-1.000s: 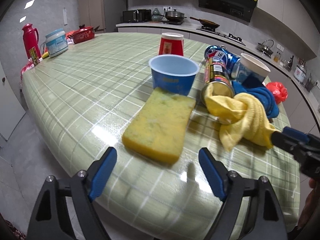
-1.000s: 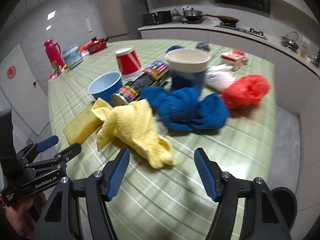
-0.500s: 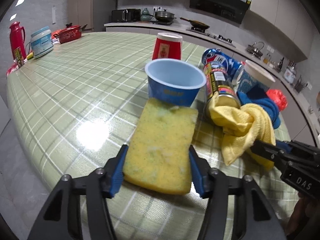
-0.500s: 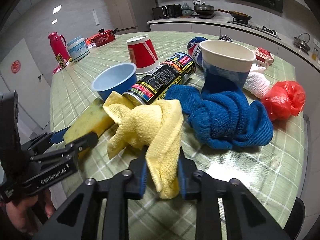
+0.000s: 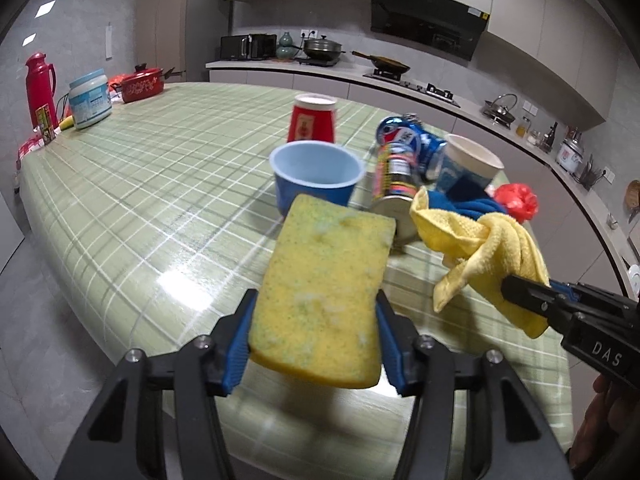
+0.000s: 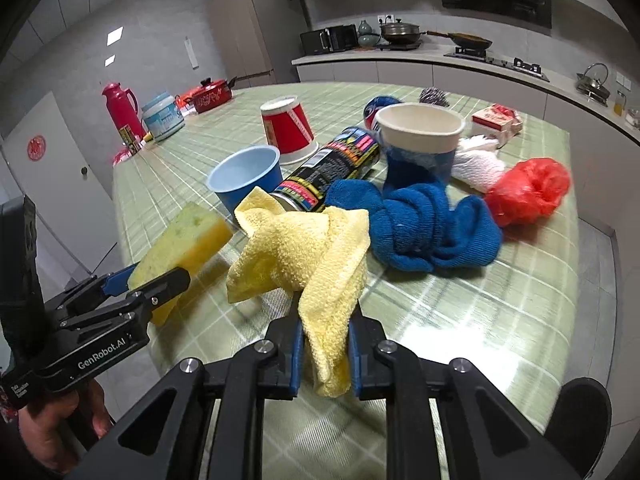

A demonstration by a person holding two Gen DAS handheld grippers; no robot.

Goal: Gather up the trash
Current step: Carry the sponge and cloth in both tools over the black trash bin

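My left gripper (image 5: 312, 340) is shut on a yellow sponge (image 5: 320, 292) and holds it lifted off the green checked table (image 5: 160, 184). The sponge also shows in the right wrist view (image 6: 180, 240). My right gripper (image 6: 324, 344) is shut on a yellow cloth (image 6: 308, 256), raised above the table; the cloth also shows in the left wrist view (image 5: 492, 252). Behind lie a blue cloth (image 6: 428, 228), a red plastic bag (image 6: 528, 188), a tipped can (image 6: 332, 168), a blue cup (image 6: 244, 176) and a white-rimmed paper cup (image 6: 420, 140).
An upturned red cup (image 6: 288, 128), a crushed blue can (image 5: 408, 140), white tissue (image 6: 476, 164) and a red-white packet (image 6: 496, 120) lie farther back. A red thermos (image 5: 40, 88), a tub (image 5: 90, 98) and a red pot (image 5: 142, 88) stand at the far left end.
Both grippers closed, the left on the sponge and the right on the yellow cloth, and both have lifted them off the table.
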